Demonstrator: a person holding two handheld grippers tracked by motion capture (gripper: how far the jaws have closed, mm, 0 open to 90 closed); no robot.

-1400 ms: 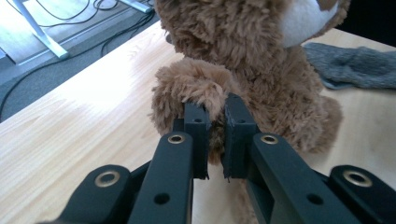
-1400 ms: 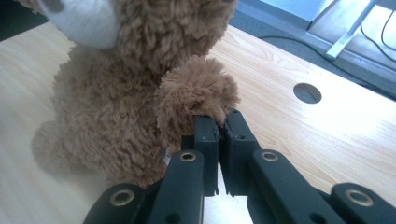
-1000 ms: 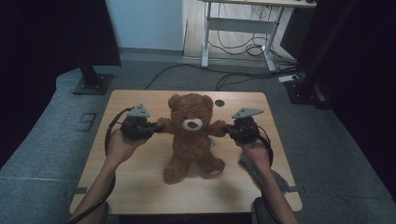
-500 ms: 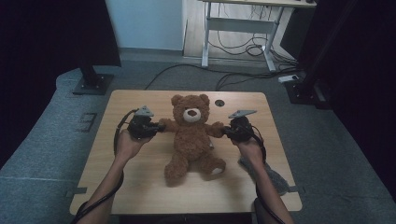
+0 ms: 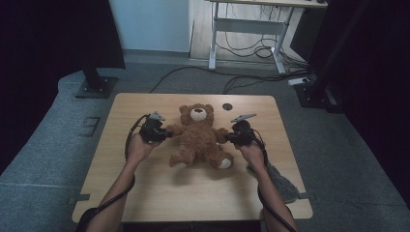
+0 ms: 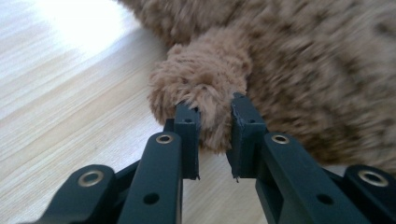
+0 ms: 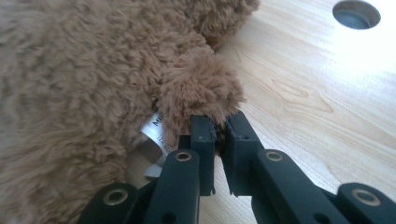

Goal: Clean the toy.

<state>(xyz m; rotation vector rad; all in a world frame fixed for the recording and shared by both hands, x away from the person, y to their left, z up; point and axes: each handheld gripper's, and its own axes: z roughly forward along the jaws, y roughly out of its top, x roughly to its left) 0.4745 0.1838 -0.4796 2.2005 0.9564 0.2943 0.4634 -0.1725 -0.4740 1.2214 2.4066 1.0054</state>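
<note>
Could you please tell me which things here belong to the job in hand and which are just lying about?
In the job:
- teddy bear, lying on the table
- left tool, at one paw
- right tool, pinching the other paw

Lying about:
- grey cloth
- desk frame
- floor cables

Bare forearms; black two-jaw left gripper (image 5: 165, 134) and right gripper (image 5: 230, 137), grey three-cornered plates on top, trailing black cables; jaws ringed with brass eyelets.

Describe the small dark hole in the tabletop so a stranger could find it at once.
Start at the wooden table in the middle of the grey floor. On it lies a brown teddy bear, head toward the far edge. Just right of the head, near that far edge, is the round dark hole, the one mark sunk into the wood rather than lying on it.
</note>
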